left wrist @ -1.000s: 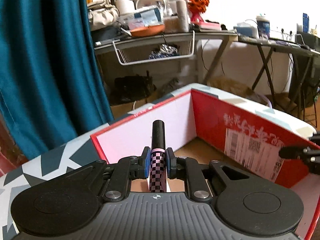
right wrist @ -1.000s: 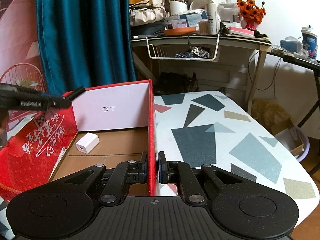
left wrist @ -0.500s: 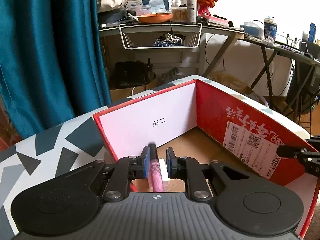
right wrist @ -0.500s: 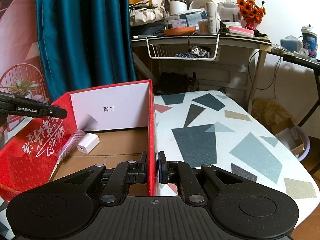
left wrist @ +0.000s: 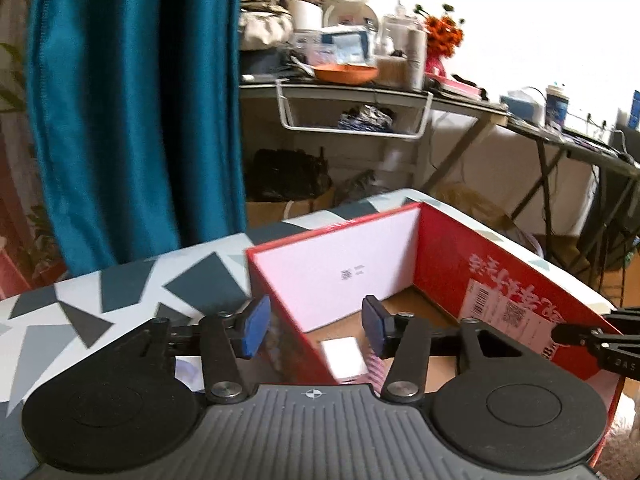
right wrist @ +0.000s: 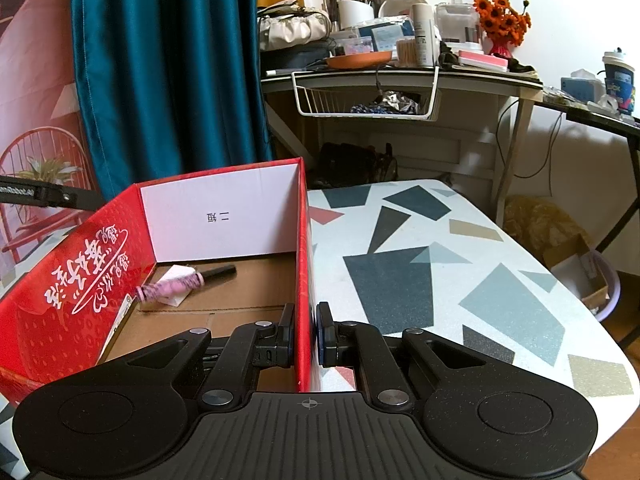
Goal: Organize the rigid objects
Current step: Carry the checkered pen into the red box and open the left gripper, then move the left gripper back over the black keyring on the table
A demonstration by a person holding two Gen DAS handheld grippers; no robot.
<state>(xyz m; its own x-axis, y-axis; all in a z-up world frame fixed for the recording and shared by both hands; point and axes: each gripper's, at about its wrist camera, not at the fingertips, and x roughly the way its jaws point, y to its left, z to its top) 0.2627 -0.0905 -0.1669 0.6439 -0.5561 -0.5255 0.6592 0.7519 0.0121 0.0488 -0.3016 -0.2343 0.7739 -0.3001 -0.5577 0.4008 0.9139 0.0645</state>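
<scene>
A red cardboard box (right wrist: 80, 280) (left wrist: 448, 264) stands open on the patterned table (right wrist: 400, 280). Inside it a pink checked tube (right wrist: 172, 288) with a black cap lies across a white block (right wrist: 175, 301) (left wrist: 344, 356). My left gripper (left wrist: 314, 320) hovers above the box's left wall, its jaws opening and its blue pads touching nothing. One of its fingers (right wrist: 36, 196) shows at the left edge of the right wrist view. My right gripper (right wrist: 306, 332) is shut on the box's right wall, near its front corner.
Behind the table stands a cluttered desk (right wrist: 400, 76) with a wire basket (right wrist: 364, 100) under it. A teal curtain (right wrist: 168, 80) hangs at the left. On the floor at the right are a cardboard box (right wrist: 576, 268) and a black folding table (left wrist: 560, 136).
My left gripper opened and let the pink tube go; the tube fell into the box onto the white block. The left gripper drew back to the left. The right gripper kept still.
</scene>
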